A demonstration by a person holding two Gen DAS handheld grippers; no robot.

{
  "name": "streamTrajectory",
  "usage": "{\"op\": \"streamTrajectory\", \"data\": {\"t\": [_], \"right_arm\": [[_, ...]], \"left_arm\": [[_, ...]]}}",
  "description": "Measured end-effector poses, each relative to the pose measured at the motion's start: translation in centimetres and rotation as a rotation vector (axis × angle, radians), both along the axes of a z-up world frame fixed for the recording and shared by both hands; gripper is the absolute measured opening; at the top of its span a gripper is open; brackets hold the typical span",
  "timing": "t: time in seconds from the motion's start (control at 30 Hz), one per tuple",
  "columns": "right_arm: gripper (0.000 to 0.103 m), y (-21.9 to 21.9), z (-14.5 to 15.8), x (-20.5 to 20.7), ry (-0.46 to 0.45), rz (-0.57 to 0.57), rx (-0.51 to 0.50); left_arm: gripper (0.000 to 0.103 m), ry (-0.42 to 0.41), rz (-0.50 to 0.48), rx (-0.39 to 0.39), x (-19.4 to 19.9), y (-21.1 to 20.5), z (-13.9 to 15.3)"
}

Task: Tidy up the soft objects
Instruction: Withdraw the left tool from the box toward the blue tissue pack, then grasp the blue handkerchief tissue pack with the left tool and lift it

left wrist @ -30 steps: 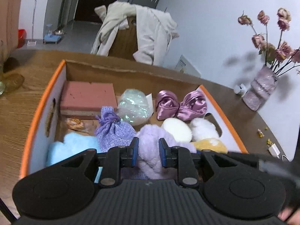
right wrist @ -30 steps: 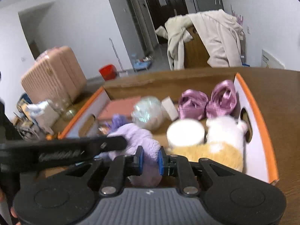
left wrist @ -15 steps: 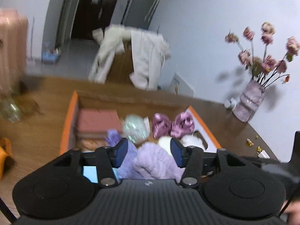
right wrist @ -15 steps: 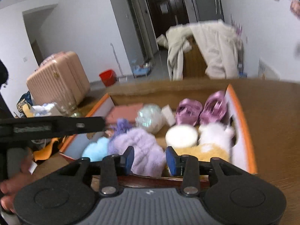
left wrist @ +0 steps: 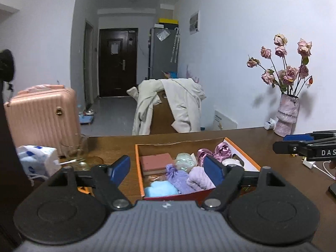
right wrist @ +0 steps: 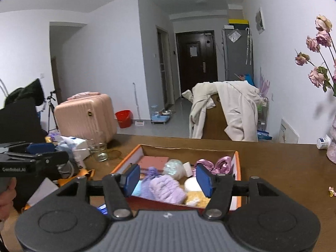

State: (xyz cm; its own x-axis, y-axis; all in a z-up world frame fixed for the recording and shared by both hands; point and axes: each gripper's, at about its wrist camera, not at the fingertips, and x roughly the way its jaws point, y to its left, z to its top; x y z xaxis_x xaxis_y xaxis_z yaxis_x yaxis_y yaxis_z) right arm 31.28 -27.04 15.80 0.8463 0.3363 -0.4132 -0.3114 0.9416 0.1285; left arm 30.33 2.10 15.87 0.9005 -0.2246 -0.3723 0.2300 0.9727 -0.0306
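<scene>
An orange-rimmed cardboard box [left wrist: 138, 168] [right wrist: 236, 166] sits on the brown table, filled with soft things. A fluffy lilac plush [left wrist: 197, 180] [right wrist: 166, 189] lies at its near side beside a purple drawstring pouch [left wrist: 176, 176] and a light blue plush [left wrist: 159, 189]. A pink sponge [left wrist: 155, 161], a pale mesh puff [left wrist: 184, 160] and a satin purple bow [right wrist: 218, 164] lie behind. My left gripper [left wrist: 167, 169] and my right gripper [right wrist: 168, 178] hang above and in front of the box, jaws opening, nothing between the pads.
A vase of dried roses [left wrist: 287, 115] stands at the table's back right. Glass jars [right wrist: 98, 147], a tissue pack [left wrist: 37, 159] and clutter crowd the left. A white cable [left wrist: 319, 168] lies at the right. A pink suitcase [left wrist: 42, 115] and coat-draped chair [left wrist: 174, 107] stand beyond.
Both grippers let go of the lilac plush, which now lies in the box. Both have opened, risen and pulled back from the box.
</scene>
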Motion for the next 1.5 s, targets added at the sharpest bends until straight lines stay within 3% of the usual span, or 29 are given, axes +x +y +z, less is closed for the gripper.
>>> {"op": "streamTrajectory", "data": {"t": [0.17, 0.37, 0.53, 0.7, 0.83, 1.0, 1.2, 1.37, 1.5], "right_arm": [[0.060, 0.7, -1.6, -4.3, -0.022, 0.019, 0.053], [0.067, 3.1, -4.8, -10.9, -0.075, 0.040, 0.012], [0.069, 5.2, -8.0, -15.4, -0.044, 0.043, -0.025], [0.069, 6.1, -9.7, -17.4, 0.013, 0.071, 0.012], [0.069, 6.6, -10.2, -16.4, 0.029, 0.045, 0.011], [0.068, 6.6, -10.9, -13.7, 0.082, 0.050, 0.098], [0.051, 7.8, -12.8, -7.8, 0.158, 0.040, 0.165], [0.045, 9.4, -14.8, -2.8, 0.218, 0.034, 0.236], [0.040, 10.6, -16.2, 1.2, 0.247, 0.019, 0.269]], "left_arm": [[0.080, -0.022, -0.008, -0.010, -5.1, 0.8, -1.9], [0.081, -0.008, 0.029, -0.015, -11.0, 2.2, -5.8], [0.082, 0.027, 0.082, -0.061, -14.9, 4.4, -8.3], [0.082, 0.038, 0.119, -0.083, -16.1, 6.0, -8.8], [0.082, 0.053, 0.110, -0.077, -15.1, 6.1, -9.3], [0.081, 0.079, 0.070, -0.083, -12.2, 5.9, -10.1], [0.061, 0.145, 0.019, -0.108, -4.8, 6.0, -11.6], [0.048, 0.232, -0.014, -0.137, 2.2, 6.2, -13.5], [0.046, 0.295, -0.030, -0.174, 6.3, 6.1, -15.1]]}}
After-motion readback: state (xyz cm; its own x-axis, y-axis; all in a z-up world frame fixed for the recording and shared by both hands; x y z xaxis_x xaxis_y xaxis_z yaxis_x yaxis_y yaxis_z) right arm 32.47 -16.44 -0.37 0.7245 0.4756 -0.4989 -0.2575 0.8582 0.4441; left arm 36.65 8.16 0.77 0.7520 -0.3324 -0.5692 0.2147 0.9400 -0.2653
